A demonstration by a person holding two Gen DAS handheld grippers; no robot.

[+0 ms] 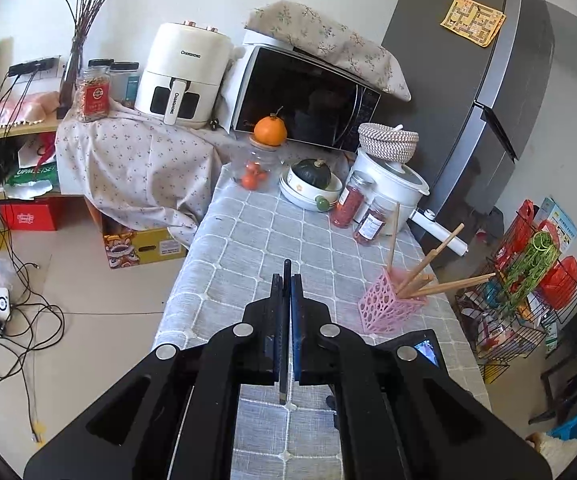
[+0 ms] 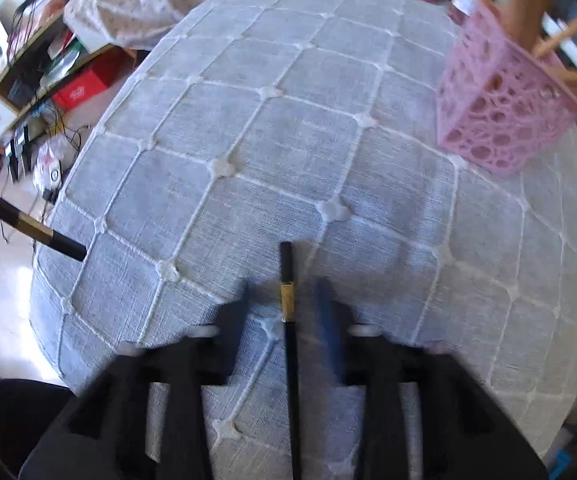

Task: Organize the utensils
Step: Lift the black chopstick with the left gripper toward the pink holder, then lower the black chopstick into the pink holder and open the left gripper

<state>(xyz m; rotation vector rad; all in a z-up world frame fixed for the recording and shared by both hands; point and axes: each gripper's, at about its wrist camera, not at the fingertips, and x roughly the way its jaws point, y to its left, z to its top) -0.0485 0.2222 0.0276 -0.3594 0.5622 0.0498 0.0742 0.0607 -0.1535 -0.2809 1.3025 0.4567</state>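
Observation:
My left gripper (image 1: 286,280) is shut on a black chopstick (image 1: 284,344), which runs straight between the pads, above the grey quilted tablecloth (image 1: 256,240). To its right stands a pink lattice holder (image 1: 392,304) with several wooden chopsticks (image 1: 428,268) leaning out of it. In the blurred right wrist view my right gripper (image 2: 284,292) points down at the cloth. Its fingers (image 2: 240,308) stand apart on either side of a second black chopstick (image 2: 287,300) with a gold band, which lies on the table. Another black chopstick (image 2: 28,228) pokes in from the left. The pink holder (image 2: 500,120) is at the upper right.
At the table's far end are spice jars (image 1: 346,204), a white rice cooker (image 1: 392,180), bowls holding a green squash (image 1: 312,174) and a glass jar with an orange (image 1: 270,130) on top. Behind stand a microwave (image 1: 308,100), an air fryer (image 1: 180,72) and a fridge (image 1: 468,80). A wire rack (image 1: 520,300) stands to the right.

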